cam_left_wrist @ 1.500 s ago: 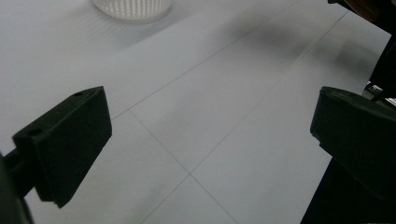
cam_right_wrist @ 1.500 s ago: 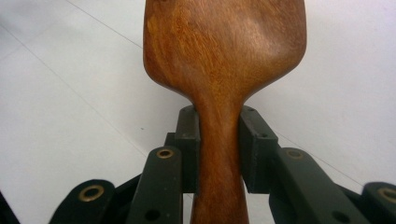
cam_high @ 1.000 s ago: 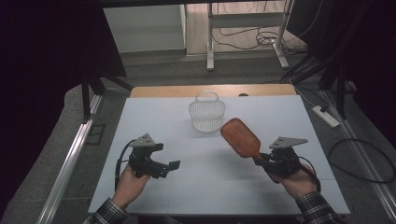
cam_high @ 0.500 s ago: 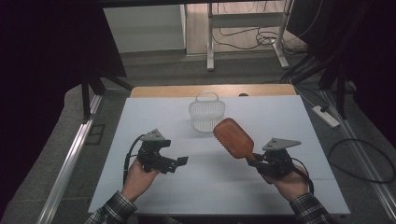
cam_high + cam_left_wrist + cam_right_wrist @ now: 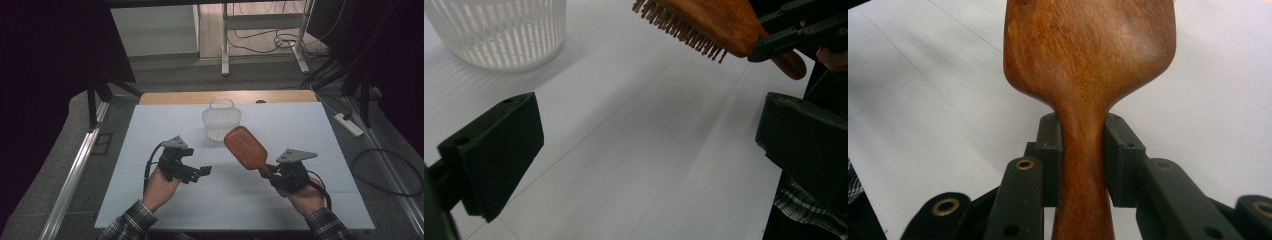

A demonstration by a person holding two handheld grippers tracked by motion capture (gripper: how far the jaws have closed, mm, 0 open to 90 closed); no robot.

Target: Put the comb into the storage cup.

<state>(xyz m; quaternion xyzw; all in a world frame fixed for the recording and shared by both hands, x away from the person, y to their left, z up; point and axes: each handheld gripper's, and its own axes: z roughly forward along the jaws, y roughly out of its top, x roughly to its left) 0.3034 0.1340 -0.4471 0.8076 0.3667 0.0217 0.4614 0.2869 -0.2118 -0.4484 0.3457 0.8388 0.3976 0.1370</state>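
Observation:
A wooden paddle hairbrush (image 5: pixel 246 148) is held up off the white table (image 5: pixel 300 120), its head slanting toward the white slatted basket (image 5: pixel 220 121). My right gripper (image 5: pixel 269 173) is shut on the brush's handle (image 5: pixel 1082 165), one pad pressing on each side. The brush head (image 5: pixel 1088 47) fills the upper part of the right gripper view. My left gripper (image 5: pixel 201 172) hovers at the table's left centre, open, with nothing between its jaws. From the left gripper view I see the bristles (image 5: pixel 684 30) pointing down, the basket (image 5: pixel 499 32) at top left, and bare table (image 5: pixel 634 150) between the pads.
A wooden strip (image 5: pixel 225 96) runs along the table's far edge. Beyond it are a metal stand's legs (image 5: pixel 225 55) and cables on the floor. A power strip (image 5: pixel 351 125) lies on the floor to the right. A metal rail (image 5: pixel 75 175) runs along the left side.
The left hand has moved right, toward the table's middle. The right hand and the brush have shifted slightly left, nearer the basket.

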